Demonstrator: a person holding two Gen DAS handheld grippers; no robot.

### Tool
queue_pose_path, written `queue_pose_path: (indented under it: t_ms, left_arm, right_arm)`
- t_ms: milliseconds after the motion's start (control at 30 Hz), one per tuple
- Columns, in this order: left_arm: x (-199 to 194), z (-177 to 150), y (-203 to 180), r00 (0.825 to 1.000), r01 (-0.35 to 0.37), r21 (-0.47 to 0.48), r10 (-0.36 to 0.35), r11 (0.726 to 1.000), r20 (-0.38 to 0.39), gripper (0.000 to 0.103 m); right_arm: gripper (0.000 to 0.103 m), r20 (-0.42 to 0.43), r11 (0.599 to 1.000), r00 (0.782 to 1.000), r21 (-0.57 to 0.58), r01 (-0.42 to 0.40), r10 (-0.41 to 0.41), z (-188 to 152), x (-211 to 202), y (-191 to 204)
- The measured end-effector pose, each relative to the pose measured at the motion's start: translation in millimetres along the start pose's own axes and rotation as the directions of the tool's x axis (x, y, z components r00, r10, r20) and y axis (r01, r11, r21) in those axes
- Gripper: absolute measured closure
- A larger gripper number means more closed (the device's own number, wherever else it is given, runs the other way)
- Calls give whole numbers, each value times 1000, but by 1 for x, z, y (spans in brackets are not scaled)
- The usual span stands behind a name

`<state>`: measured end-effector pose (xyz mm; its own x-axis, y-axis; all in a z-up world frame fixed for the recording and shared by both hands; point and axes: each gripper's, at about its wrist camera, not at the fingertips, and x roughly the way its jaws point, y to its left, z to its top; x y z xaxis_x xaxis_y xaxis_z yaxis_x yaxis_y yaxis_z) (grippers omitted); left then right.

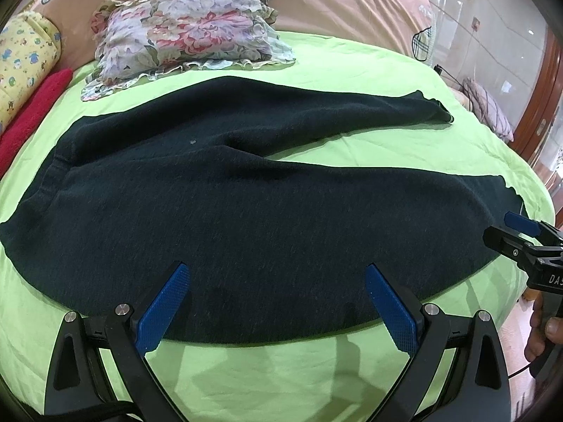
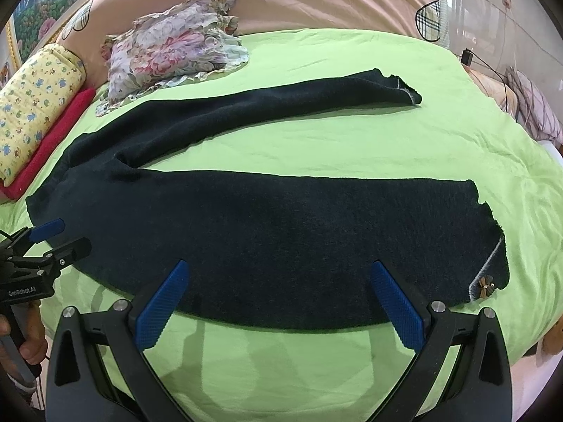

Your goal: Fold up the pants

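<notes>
While the dark pants (image 2: 281, 232) lie spread flat across the green bed sheet (image 2: 316, 369), legs splayed apart in a V, no fold looks made yet, so the whole job seems left: bringing one leg over the other, then doubling lengthwise. The waistband sits toward the left edge of the bed, the hems toward the right edge. The cloth looks thick, matte and knitted, with a raw cuff and a small trim (image 2: 485, 286) on the near leg. Left tongs (image 1: 278, 302) and right tongs (image 2: 279, 299) both hover spread wide over the near edge, holding nothing. A floral garment (image 1: 190, 31) lies crumpled beyond
</notes>
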<state>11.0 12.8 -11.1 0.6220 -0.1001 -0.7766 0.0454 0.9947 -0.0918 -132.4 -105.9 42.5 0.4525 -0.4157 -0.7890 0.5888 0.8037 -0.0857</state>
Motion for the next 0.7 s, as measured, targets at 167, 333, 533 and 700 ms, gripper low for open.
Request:
queue_pose_path:
  t_ms: [167, 333, 533, 700]
  left_arm:
    - [2, 2, -3, 1000, 7, 4, -7, 1000, -5, 3]
    - [3, 3, -5, 1000, 13, 8, -13, 1000, -7, 3]
    - [3, 6, -6, 1000, 20, 9, -20, 1000, -6, 3]
    - [3, 9, -7, 1000, 27, 12, -27, 1000, -5, 3]
  right_arm:
    - [0, 5, 1000, 1000, -5, 7, -7, 0, 0, 0]
    - [0, 3, 1000, 1000, 18, -14, 14, 1, 1, -2]
    - [0, 26, 1000, 1000, 4, 8, -8, 2, 1, -4]
    - [0, 34, 1000, 999, 10, 7, -7, 4, 1, -7]
